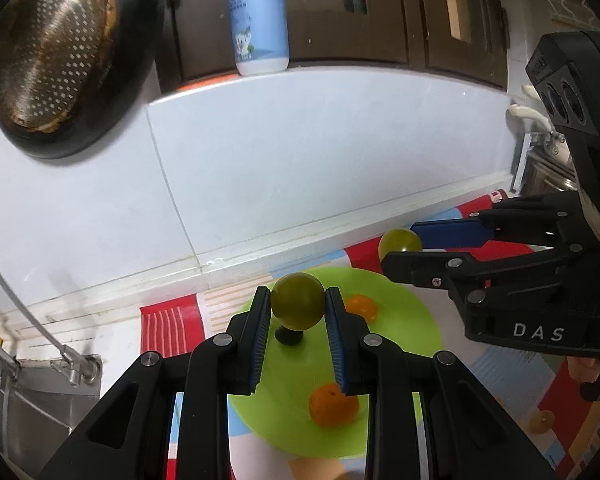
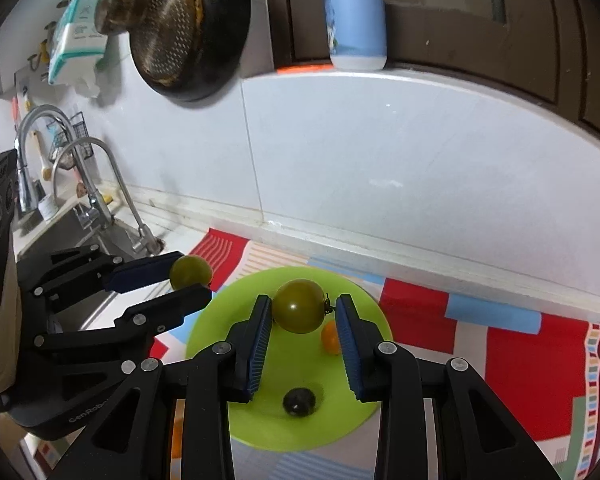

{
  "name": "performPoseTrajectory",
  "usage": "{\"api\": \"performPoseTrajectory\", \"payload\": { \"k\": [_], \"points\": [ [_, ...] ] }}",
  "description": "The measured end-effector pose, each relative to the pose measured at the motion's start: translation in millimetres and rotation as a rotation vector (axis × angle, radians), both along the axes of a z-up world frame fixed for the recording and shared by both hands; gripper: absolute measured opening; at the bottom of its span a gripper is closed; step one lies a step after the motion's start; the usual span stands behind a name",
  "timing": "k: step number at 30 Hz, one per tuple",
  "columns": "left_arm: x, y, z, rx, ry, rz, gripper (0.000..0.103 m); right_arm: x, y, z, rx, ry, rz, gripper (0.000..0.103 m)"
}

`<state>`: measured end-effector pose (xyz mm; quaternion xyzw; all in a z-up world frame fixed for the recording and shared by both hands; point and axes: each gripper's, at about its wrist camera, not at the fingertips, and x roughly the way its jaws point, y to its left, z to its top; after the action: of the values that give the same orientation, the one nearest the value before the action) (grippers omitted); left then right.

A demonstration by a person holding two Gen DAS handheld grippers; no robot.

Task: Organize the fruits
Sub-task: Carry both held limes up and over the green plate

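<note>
In the left wrist view my left gripper [image 1: 297, 293] is shut on a round green fruit [image 1: 298, 307], held above a lime green plate [image 1: 400, 320]. On the plate lie two orange fruits [image 1: 334, 405] [image 1: 362, 307] and a small dark fruit [image 1: 288, 337]. To the right, my right gripper [image 1: 399, 243] is shut on a second green fruit [image 1: 400, 240]. The right wrist view shows the right gripper [image 2: 303, 299] holding its stemmed green fruit [image 2: 298, 311] over the plate [image 2: 212, 332], above the dark fruit [image 2: 299, 401] and an orange one [image 2: 330, 338]. The left gripper [image 2: 194, 273] and its fruit [image 2: 190, 271] hover at the plate's left edge.
The plate rests on a colourful patterned mat [image 2: 520, 360] along a white tiled wall. A sink with taps [image 2: 88, 184] lies to the left. A black pan with a metal strainer [image 1: 56, 60] hangs on the wall, and a blue bottle [image 1: 258, 16] stands on the ledge. A small orange fruit [image 1: 541, 420] lies on the mat.
</note>
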<state>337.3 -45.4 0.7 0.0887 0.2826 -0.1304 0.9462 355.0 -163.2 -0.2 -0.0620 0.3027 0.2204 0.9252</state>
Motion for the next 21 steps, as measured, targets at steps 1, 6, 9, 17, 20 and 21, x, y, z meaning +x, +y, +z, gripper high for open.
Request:
{"api": "performPoseTrajectory", "payload": {
  "k": [1,6,9,17,20,21],
  "points": [
    [3.0,-0.4,-2.1,0.0,0.004,-0.001,0.028,6.1,0.9,-3.6,-0.005,0.009,0.004,0.034],
    [21.8,-2.2,-15.4,-0.002,0.032,-0.004,0.028,26.5,3.4,-18.9,-0.016,0.046,0.007,0.034],
    [34.6,-3.2,-23.3,-0.007,0.052,-0.01,0.028,38.4,4.3,-28.3,-0.016,0.067,0.011,0.034],
    [68.0,-5.7,-48.6,-0.008,0.124,-0.025,0.028,64.9,4.9,-46.9,-0.017,0.116,0.018,0.034],
    [76.7,-7.6,-56.9,-0.001,0.145,-0.034,0.028,73.1,4.4,-53.6,-0.019,0.135,0.021,0.034],
    [79.5,-8.6,-60.0,0.002,0.154,-0.039,0.028,76.0,4.4,-56.4,-0.02,0.145,0.019,0.034]
  ]
}}
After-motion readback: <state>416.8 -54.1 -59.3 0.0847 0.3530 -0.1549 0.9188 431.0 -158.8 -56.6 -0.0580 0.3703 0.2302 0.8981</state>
